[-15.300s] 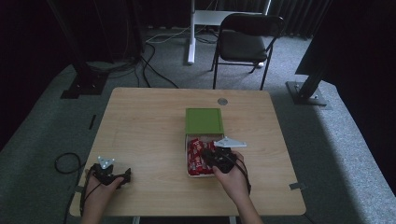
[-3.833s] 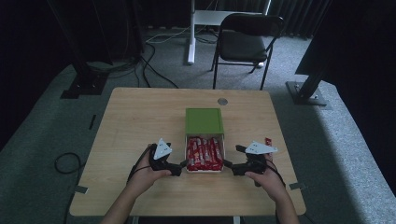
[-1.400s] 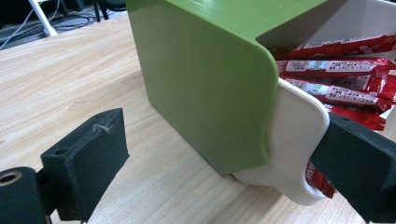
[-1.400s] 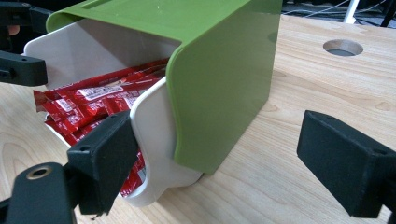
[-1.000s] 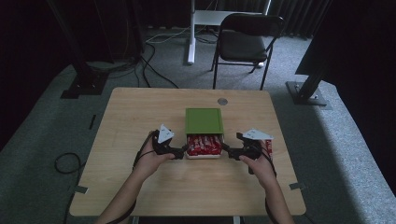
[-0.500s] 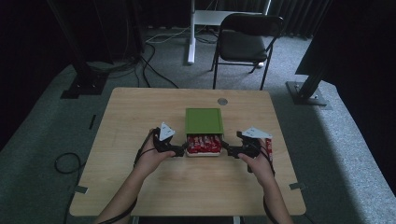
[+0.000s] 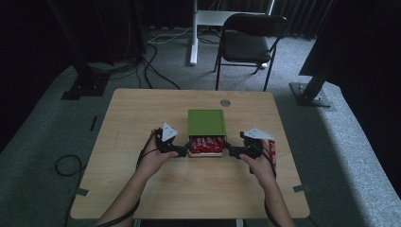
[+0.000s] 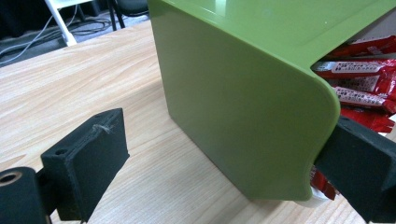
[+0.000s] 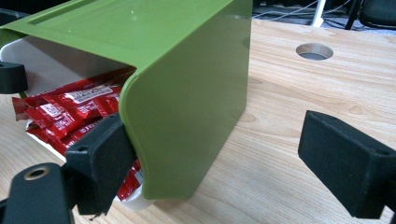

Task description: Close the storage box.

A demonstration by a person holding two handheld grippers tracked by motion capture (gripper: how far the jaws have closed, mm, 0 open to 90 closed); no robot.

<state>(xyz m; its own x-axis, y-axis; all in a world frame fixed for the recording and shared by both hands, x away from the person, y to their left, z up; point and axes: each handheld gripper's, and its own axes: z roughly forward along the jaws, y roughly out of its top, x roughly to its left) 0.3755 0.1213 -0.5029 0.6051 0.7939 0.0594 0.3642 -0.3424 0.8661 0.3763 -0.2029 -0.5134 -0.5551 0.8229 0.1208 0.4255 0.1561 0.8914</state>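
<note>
A green lid [image 7: 205,122] lies over the far part of a white box [image 7: 206,154], whose near end shows several red packets [image 7: 206,143]. My left gripper [image 7: 182,150] is at the box's left near corner and my right gripper [image 7: 232,151] at its right near corner. In the left gripper view the gripper [image 8: 224,172] is open. The lid's side wall [image 8: 243,107] stands between the jaws, with one jaw by the packets [image 8: 359,98]. The right gripper [image 9: 224,163] is open the same way around the lid [image 9: 187,102], with packets [image 9: 70,107] beside its inner jaw.
One loose red packet [image 7: 272,147] lies on the table just right of my right hand. A round cable hole [image 7: 225,102] sits beyond the lid. A folding chair [image 7: 250,42] and stand legs are past the table's far edge.
Over the last seconds both grippers moved forward to the box's near corners. The visible strip of packets has shortened, so more of the box is under the lid.
</note>
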